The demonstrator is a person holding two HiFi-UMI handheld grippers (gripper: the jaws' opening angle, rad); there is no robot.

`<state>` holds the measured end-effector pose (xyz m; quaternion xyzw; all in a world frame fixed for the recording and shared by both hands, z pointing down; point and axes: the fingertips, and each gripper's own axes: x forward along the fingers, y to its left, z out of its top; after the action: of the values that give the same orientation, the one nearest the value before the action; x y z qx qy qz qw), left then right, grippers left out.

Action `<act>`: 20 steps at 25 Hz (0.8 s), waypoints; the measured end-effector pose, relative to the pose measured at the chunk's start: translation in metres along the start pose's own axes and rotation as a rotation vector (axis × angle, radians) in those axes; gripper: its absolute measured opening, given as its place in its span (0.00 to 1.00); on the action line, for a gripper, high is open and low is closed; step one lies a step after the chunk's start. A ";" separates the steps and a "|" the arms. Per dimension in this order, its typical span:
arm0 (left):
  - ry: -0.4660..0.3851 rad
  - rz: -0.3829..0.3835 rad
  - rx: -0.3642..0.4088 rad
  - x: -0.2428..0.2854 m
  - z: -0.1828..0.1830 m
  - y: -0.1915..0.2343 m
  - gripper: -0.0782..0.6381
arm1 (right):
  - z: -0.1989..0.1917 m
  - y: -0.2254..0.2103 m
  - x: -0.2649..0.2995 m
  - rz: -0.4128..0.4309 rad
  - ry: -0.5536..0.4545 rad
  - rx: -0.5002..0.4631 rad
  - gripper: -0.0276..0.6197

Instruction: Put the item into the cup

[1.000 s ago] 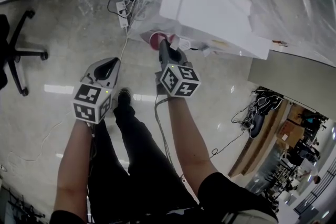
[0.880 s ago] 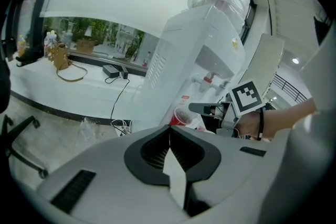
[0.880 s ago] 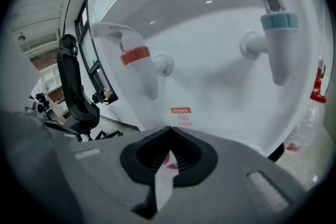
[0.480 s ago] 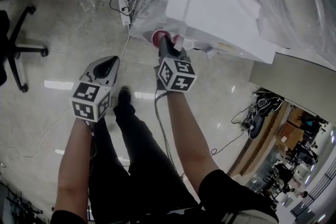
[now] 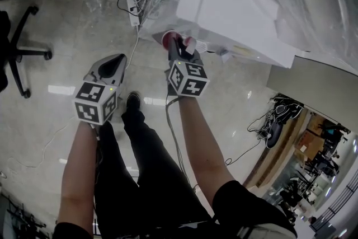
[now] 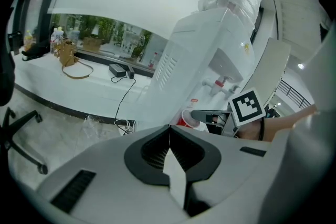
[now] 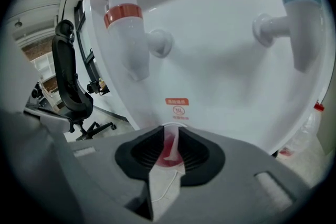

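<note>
In front of the white water dispenser [image 7: 220, 76], just below its taps, the right tool [image 7: 169, 136] pinches the red paper cup [image 6: 185, 119] by its wall, the left tool [image 6: 169, 139] is closed on nothing, and apparently nothing is in the cup yet.

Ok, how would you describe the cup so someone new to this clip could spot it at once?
Find the tall white water dispenser. At its front, below the red-collared tap and the blue-collared tap, the right tongs are shut on a small cup. It is the only cup there, red-sided with a white rim, against all-white plastic.
</note>
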<state>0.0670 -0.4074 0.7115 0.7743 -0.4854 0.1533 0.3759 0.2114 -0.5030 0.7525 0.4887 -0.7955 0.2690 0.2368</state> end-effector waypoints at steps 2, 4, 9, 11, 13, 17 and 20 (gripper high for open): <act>0.002 -0.003 0.002 0.000 0.000 -0.002 0.12 | 0.000 0.000 -0.001 -0.001 0.002 0.005 0.17; 0.003 -0.005 0.006 -0.002 0.002 -0.004 0.12 | 0.001 0.000 -0.003 -0.001 0.003 0.005 0.17; 0.003 -0.019 0.022 -0.008 0.005 -0.011 0.12 | 0.001 0.004 -0.013 -0.006 0.001 0.020 0.17; -0.001 -0.025 0.019 -0.016 0.003 -0.014 0.12 | 0.001 0.008 -0.023 -0.012 -0.008 0.021 0.17; -0.002 -0.031 0.023 -0.027 -0.002 -0.016 0.12 | -0.001 0.016 -0.034 -0.017 -0.019 0.020 0.17; -0.001 -0.059 0.044 -0.045 -0.006 -0.016 0.12 | -0.004 0.029 -0.054 -0.049 -0.044 0.033 0.17; 0.011 -0.082 0.059 -0.060 -0.008 -0.018 0.12 | -0.004 0.039 -0.071 -0.076 -0.062 0.056 0.17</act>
<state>0.0544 -0.3592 0.6727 0.8034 -0.4466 0.1561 0.3616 0.2055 -0.4395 0.7024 0.5333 -0.7754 0.2665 0.2083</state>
